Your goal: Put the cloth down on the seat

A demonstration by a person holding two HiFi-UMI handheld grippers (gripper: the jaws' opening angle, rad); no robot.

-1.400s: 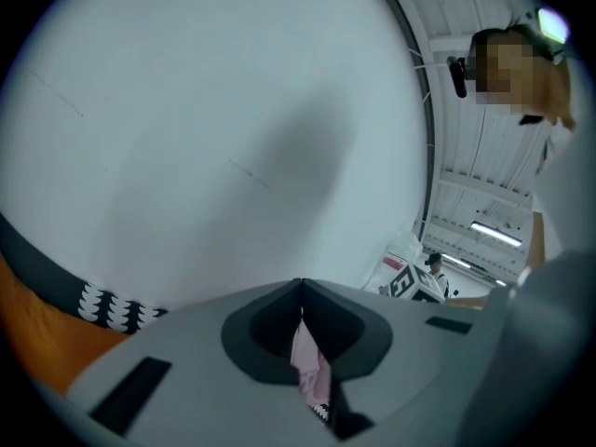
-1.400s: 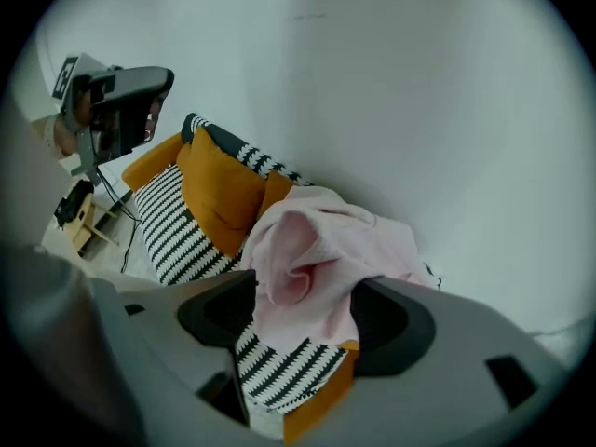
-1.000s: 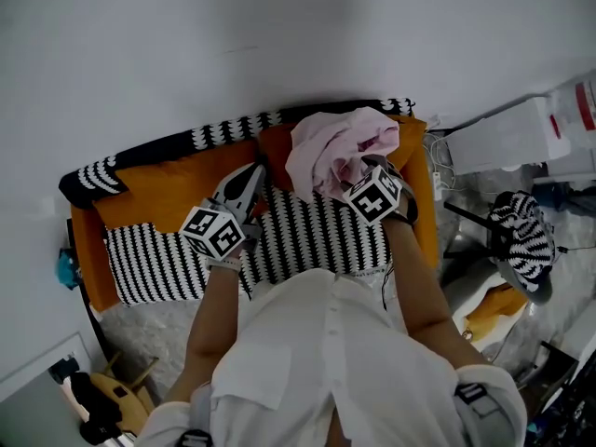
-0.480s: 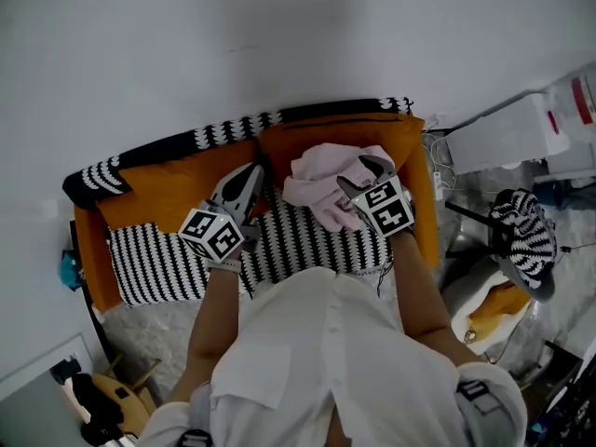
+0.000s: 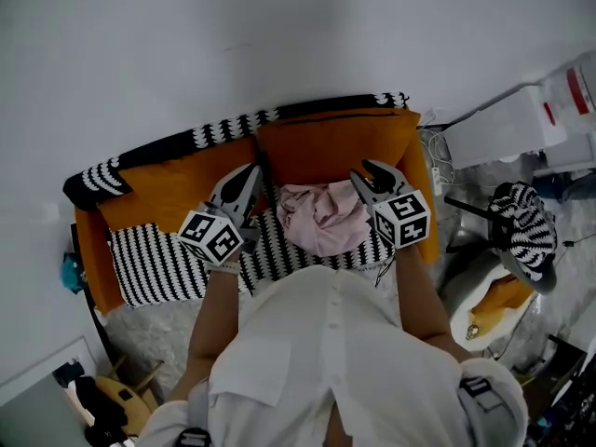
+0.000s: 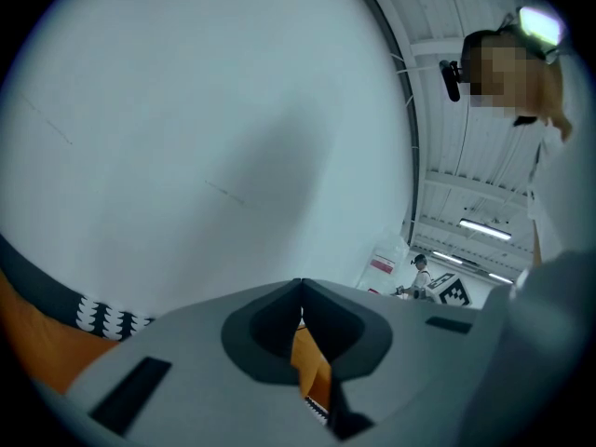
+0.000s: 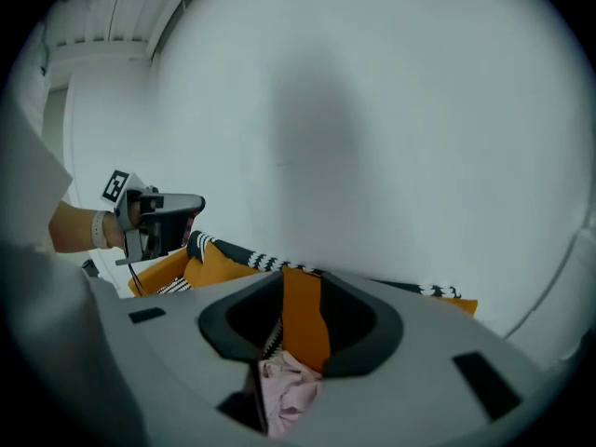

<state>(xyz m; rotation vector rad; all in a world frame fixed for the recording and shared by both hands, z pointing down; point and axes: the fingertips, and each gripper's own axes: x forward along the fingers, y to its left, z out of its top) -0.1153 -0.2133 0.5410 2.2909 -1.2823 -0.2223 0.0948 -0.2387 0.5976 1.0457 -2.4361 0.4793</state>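
Observation:
A crumpled pink cloth [image 5: 321, 217] lies loose on the black-and-white striped seat [image 5: 154, 264] of an orange sofa, below the orange back cushion [image 5: 335, 147]. My right gripper [image 5: 371, 175] is just right of the cloth, apart from it. Its jaws are closing with nothing between them. In the right gripper view the cloth [image 7: 289, 389] shows low down behind the jaws, with the orange cushion [image 7: 303, 315] in the gap. My left gripper [image 5: 246, 181] hovers left of the cloth over the seat, jaws shut and empty, tips meeting [image 6: 300, 285].
A white wall rises behind the sofa. White boxes [image 5: 507, 133] and cables [image 5: 436, 170] sit to its right. A striped round stool [image 5: 523, 236] stands on the floor further right. Wooden items [image 5: 112, 394] lie at the lower left.
The right gripper let go of the pink cloth, which dropped from in front of the back cushion onto the seat. That gripper moved right and its jaws narrowed. The left gripper stayed put.

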